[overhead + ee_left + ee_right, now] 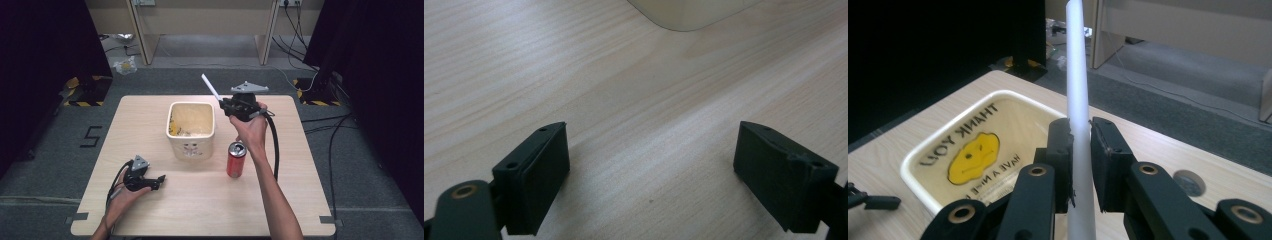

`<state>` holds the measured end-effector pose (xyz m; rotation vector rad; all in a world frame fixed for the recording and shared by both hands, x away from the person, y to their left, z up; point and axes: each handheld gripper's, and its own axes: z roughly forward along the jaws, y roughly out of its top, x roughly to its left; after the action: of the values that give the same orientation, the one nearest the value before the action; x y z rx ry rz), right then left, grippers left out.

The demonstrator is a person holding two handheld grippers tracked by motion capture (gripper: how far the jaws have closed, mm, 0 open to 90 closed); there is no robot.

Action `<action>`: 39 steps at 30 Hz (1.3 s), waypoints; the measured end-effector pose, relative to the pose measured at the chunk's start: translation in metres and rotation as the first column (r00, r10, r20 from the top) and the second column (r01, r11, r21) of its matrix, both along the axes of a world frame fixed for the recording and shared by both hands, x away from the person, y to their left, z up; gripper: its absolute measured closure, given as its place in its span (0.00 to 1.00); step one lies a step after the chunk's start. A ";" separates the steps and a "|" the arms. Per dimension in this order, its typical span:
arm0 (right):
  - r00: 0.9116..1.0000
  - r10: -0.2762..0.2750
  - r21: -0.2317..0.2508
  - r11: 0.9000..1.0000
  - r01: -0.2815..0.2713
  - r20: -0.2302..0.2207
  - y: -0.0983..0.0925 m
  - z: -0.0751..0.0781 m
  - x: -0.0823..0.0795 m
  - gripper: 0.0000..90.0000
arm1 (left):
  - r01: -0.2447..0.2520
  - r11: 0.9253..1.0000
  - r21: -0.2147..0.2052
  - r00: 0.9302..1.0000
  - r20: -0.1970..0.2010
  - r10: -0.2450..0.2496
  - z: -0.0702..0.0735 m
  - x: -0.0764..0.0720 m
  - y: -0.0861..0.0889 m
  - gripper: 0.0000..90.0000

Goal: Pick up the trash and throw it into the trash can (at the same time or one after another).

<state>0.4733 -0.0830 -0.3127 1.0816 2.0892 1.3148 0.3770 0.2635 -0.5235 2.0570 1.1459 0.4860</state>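
**Operator A:** While the right gripper is held above the table, what do its jaws hold?

**Operator B:** Both pads are clamped on a white straw. In the right gripper view the straw passes upright between the jaws. In the high view it slants up and to the left from the jaws, above the far right corner of the cream tub.

**Operator A:** Position of the can?

**Operator B:** The red can stands upright on the table, just right of the tub and directly below the person's right hand. Its top appears to be open, though the high view is too coarse to confirm.

**Operator A:** Status of the left gripper?

**Operator B:** It rests on the table near the front left, well apart from the tub. Its jaws stand wide apart with bare wood between them.

**Operator A:** Tub markings?

**Operator B:** A yellow smiley and the words "THANK YOU" are printed on its inner floor.
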 end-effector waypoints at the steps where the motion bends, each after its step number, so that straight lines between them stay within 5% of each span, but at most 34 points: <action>1: 1.000 0.005 -0.007 1.000 -0.005 0.002 0.004 0.001 0.001 0.88 | 0.000 1.000 0.000 1.000 0.000 0.000 0.000 0.000 0.000 0.15; 25: 0.997 0.079 -0.018 0.997 -0.079 -0.013 0.071 0.003 0.025 0.88 | 0.000 1.000 -0.002 1.000 0.000 0.000 0.000 0.000 0.000 0.15; 39: 0.993 0.098 -0.020 0.995 -0.099 -0.058 0.103 -0.012 0.041 0.88 | 0.001 1.000 0.000 1.000 0.000 -0.001 0.000 0.000 0.000 0.15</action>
<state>0.5138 0.0203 -0.3250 1.0289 2.2197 1.3170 0.3771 0.2638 -0.5235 2.0572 1.1446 0.4853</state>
